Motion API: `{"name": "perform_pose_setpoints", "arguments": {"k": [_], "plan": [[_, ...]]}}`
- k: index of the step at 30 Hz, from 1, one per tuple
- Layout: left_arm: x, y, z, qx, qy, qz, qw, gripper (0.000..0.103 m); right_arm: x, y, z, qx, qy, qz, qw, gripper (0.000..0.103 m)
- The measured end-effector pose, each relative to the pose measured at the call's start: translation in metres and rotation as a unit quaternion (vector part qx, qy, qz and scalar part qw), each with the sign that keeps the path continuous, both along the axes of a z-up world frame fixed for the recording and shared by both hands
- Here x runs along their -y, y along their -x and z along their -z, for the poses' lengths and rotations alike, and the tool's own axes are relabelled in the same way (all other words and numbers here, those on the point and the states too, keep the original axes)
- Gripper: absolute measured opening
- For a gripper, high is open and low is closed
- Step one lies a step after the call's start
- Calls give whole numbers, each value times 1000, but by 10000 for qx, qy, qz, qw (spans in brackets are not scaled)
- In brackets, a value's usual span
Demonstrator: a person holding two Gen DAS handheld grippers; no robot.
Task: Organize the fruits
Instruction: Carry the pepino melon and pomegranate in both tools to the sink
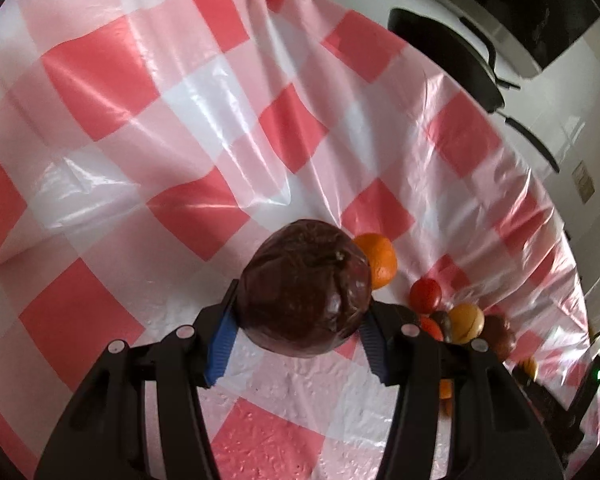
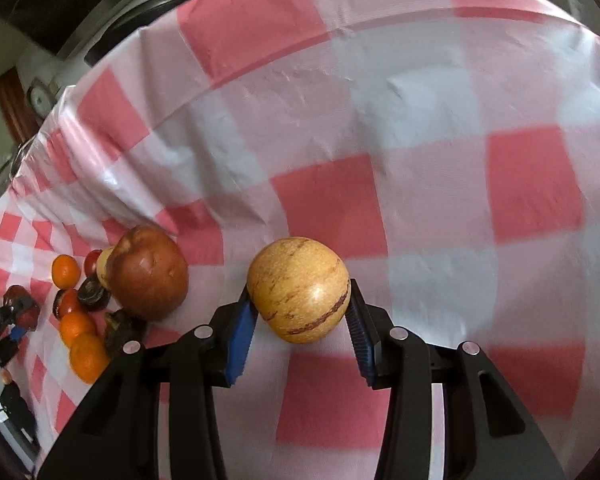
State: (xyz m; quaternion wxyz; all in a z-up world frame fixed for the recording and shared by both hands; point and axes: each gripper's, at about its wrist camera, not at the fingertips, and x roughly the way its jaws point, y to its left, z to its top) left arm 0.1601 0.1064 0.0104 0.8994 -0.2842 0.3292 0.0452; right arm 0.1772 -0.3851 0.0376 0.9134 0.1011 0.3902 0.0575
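Left wrist view: both tools are carrying one fruit each above the checked bench.
Left tool (image 1: 300, 336) is clamping a dark fruit (image 1: 305, 288); right tool (image 2: 300, 320) is clamping a striped yellow fruit (image 2: 298, 290). Sorting seems barely begun: the fruit pile (image 2: 100, 300) is lying unsorted, left of the right tool.

Left tool (image 1: 300, 336) and right tool (image 2: 300, 320): black plastic arms, ribbed blue pads, silver round screws

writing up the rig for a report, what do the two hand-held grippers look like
Both match: the left hand-held gripper and the right hand-held gripper have matte black angular plastic frames with round silver fasteners on the linkage arms. Each finger carries a blue ribbed pad. No cables or sleeves show.
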Motion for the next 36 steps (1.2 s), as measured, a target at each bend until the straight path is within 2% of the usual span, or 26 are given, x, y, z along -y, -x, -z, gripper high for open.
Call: {"name": "perform_pose_setpoints", "arguments": {"k": [2,6,11,13,19,29,33,36], "plan": [[2,2,0,99,73,33,9999,54,-17,19,-4,88,39,-129,9999,43],[-3,14,-3,198,158,-125,9996,54,-53,68,-18,373,-214,-452,9981,43],[-3,44,-13,135,-165,-136,9997,54,-95,120,-25,489,-65,-862,9951,43],[0,61,-18,137,-371,-22,9992,54,-115,133,-23,417,-91,-1019,9939,43],[13,110,-24,165,-672,319,9971,54,-151,191,-23,374,-281,-1314,9902,43],[20,186,-40,731,-1011,551,9907,54,-172,252,-32,456,-575,-1673,9832,43],[13,218,-48,811,-975,557,9904,54,-176,265,-34,460,-573,-1763,9816,43],[12,237,-58,929,-1173,603,9869,54,-179,272,-35,461,-570,-1824,9805,43]]}}
